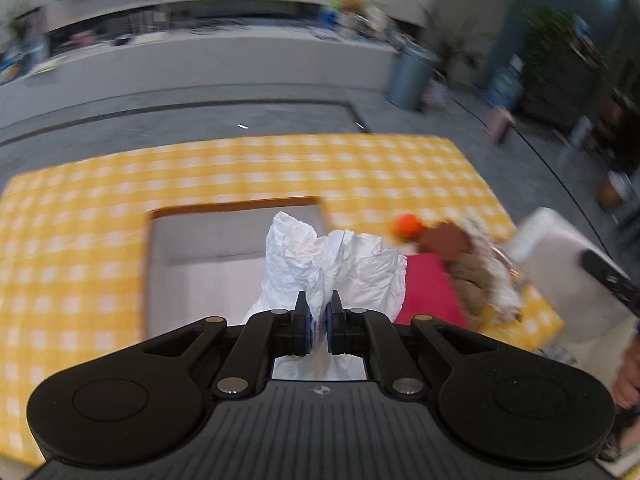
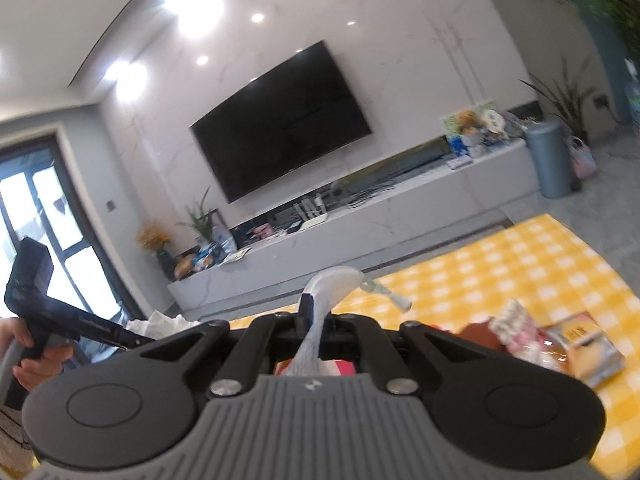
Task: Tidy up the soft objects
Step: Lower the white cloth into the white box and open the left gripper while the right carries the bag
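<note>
Looking at this one, I'd say the sorting is only partway there. The left gripper (image 1: 318, 312) is clenched on a crumpled white plastic bag (image 1: 332, 264) and holds it up right above an open box (image 1: 200, 256) with a brown rim and a pale inside, so my guess is the bag is headed in there; the part of the box that shows looks bare. The right gripper (image 2: 316, 320) is pinched tight on a thin white mesh-like strip (image 2: 332, 284) that arches up over its fingertips, with a small clear bit dangling off the far end, and it's lifted well off the table. Still left, as far as I can tell: a blurry heap just beside the box with an orange ball (image 1: 406, 226), something brown and fuzzy (image 1: 452, 240) and a pink cloth (image 1: 430, 288), plus a couple of snack packets (image 2: 580, 348) in the right view. Everything sits on a yellow-and-white checked tablecloth (image 1: 80, 280). It's a living room: big wall-mounted TV (image 2: 280, 124), a long pale media bench (image 2: 360, 232) cluttered with stuff, a grey bin (image 2: 550, 160), potted plants, grey floor, ceiling spotlights. The left view is pretty motion-smeared, so finer detail is a toss-up.
</note>
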The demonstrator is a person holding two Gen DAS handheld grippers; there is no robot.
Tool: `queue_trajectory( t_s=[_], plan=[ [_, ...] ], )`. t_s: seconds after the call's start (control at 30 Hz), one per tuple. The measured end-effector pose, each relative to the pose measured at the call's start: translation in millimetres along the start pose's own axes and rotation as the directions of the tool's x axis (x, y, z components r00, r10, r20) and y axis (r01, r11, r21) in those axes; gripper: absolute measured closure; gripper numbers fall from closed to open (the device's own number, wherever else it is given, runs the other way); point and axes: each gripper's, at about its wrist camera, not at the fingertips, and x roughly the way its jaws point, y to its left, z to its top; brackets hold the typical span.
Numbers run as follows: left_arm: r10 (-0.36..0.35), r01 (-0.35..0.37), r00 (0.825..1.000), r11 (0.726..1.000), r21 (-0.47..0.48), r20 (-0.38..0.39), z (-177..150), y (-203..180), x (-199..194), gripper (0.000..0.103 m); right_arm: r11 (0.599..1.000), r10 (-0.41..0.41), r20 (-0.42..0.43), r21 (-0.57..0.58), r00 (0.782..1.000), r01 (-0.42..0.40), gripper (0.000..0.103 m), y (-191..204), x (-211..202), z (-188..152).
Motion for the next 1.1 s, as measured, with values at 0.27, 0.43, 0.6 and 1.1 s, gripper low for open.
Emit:
queue_trajectory(
  t_s=[0.27,0.43,0.6,1.1],
  plan=[
    [0.124,-0.124,0.992,0.992,-0.002,-0.038,-39,35,28,0.095,0.988,0.082,-0.131,-0.123,0.988,-0.098,0.103,90,49,-23],
    [0.230,-0.228,0.972,0.973,0.042,-0.055,-51,36,49,0.095,0.972,0.100,-0.223,-0.186,0.970,-0.143,0.103,131,83,-44],
    [0.232,-0.226,0.968,0.971,0.080,-0.091,-65,30,63,0.095,0.964,0.076,-0.291,-0.225,0.954,-0.145,0.103,146,107,-62],
    [0.225,-0.221,0.974,0.970,0.098,-0.026,-93,37,43,0.015,0.968,-0.001,-0.339,-0.236,0.941,-0.085,0.103,139,131,-73]
  ],
)
